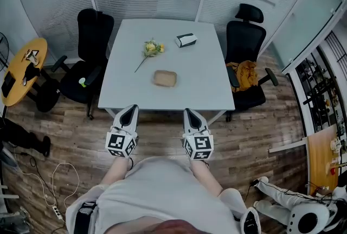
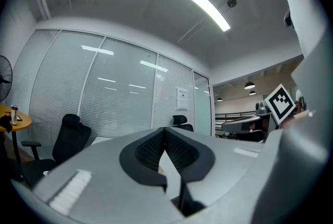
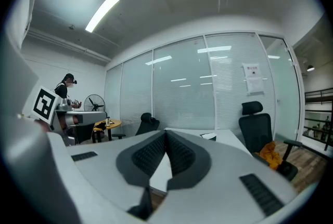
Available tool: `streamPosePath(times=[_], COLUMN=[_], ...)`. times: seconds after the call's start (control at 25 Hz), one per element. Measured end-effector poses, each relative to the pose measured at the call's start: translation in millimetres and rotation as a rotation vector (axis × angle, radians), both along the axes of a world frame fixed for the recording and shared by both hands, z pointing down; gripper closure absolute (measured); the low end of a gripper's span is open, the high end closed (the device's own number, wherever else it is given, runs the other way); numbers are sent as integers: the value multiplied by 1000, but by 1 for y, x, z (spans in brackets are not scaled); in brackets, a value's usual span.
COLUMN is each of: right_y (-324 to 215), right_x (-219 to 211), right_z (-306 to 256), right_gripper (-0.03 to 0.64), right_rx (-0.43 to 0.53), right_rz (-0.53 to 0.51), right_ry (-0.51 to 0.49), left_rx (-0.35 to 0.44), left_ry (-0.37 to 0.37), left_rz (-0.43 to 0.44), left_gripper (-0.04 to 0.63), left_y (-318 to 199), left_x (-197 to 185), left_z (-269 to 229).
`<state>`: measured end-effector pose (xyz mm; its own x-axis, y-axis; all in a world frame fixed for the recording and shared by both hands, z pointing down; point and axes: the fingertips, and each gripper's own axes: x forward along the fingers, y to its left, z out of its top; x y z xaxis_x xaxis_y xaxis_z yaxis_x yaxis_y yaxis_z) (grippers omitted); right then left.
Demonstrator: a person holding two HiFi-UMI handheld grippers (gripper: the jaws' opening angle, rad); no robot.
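Note:
Both grippers hang side by side over the wooden floor, just short of the near edge of a white table [image 1: 206, 92]. My left gripper [image 1: 129, 111] is shut, its dark ribbed pads meeting at the tip with nothing between them [image 2: 165, 132]. My right gripper [image 1: 191, 113] is shut and empty too [image 3: 166, 133]. On the table lie a flat brown pad-like object [image 1: 165, 78], a small bunch of yellow flowers [image 1: 152, 49] and a white and black box [image 1: 186, 40]. The brown object is the nearest, well ahead of both tips.
Black office chairs stand at the table's left [image 1: 91, 37] and right [image 1: 245, 37]; an orange bundle [image 1: 245, 73] lies on the right one. A round yellow table [image 1: 21, 67] is far left. A power strip with cable [image 1: 57, 210] and a white robot [image 1: 303, 212] lie on the floor.

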<state>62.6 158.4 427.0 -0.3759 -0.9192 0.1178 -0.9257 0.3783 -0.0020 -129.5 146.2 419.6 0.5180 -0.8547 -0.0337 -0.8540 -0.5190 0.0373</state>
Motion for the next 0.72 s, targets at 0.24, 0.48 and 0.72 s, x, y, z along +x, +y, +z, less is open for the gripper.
streamPosePath(times=[0.24,0.48,0.72], right_y=[-6,-15,-27], right_x=[-12,-27,-46], right_z=[-3,-3,-7], right_gripper=[609,609,609], right_rx=[3,0,4], right_rz=[21,70,98], right_ry=[7,28,39], left_rx=[1,-3,-1], left_ry=[2,3,1], left_rz=[18,39,79], left_gripper=[584,584,584], left_y=[-5,-15,-28], left_x=[-13,-32,-49], left_z=[0,4,8])
